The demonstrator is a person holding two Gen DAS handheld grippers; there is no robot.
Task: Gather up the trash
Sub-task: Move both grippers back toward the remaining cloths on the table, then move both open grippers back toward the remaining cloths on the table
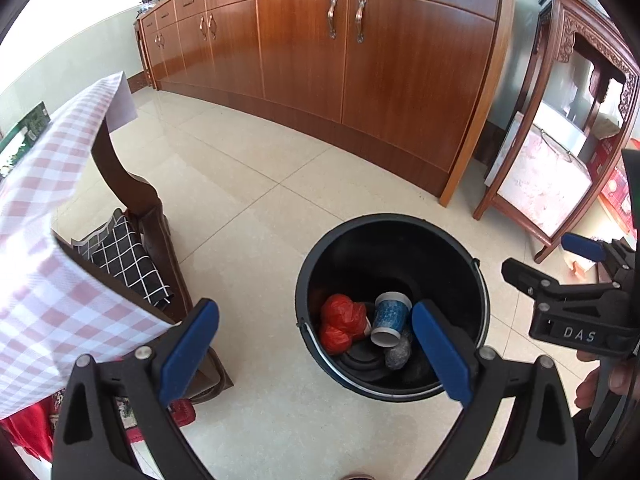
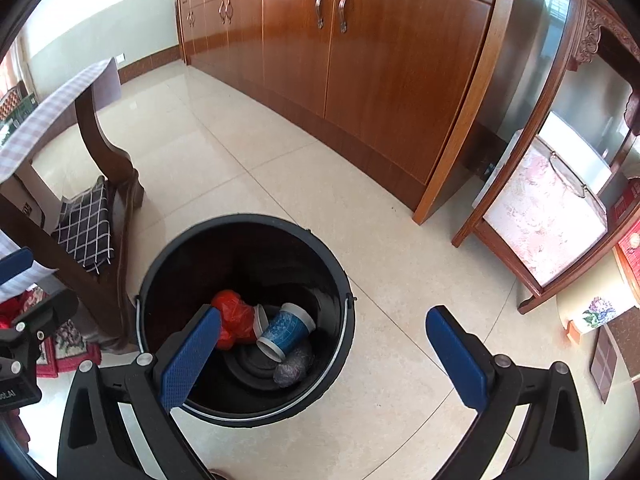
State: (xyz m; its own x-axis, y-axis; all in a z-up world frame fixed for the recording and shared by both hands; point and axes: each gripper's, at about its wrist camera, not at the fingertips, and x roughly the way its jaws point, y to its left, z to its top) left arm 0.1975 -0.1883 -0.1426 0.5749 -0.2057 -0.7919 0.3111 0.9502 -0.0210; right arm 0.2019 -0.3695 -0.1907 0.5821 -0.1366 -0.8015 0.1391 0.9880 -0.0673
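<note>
- looking through the left wrist view: left gripper (image 1: 316,350) jaws released, holding nothing, above the black bucket (image 1: 472,268) on the floor at 5 o'clock. inside lie a red plastic bag (image 1: 342,322), a blue paper cup (image 1: 390,318) and a grey foil ball (image 1: 398,354), all probably light and crushable.
- right wrist view: right gripper (image 2: 324,358) jaws spread, nothing held; checked bench (image 2: 40,120) and chair (image 2: 100,216) crowd 9 o'clock.

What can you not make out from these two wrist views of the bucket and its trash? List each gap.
- Black bucket floor: near part hidden by the rim and a right gripper finger, right wrist view.
- White cup: mostly behind the red bag and blue paper cup.
- Grey wad: too crumpled to identify, left wrist view; left gripper finger beside it.
- Tabletop: only the checked tablecloth edge shows.
</note>
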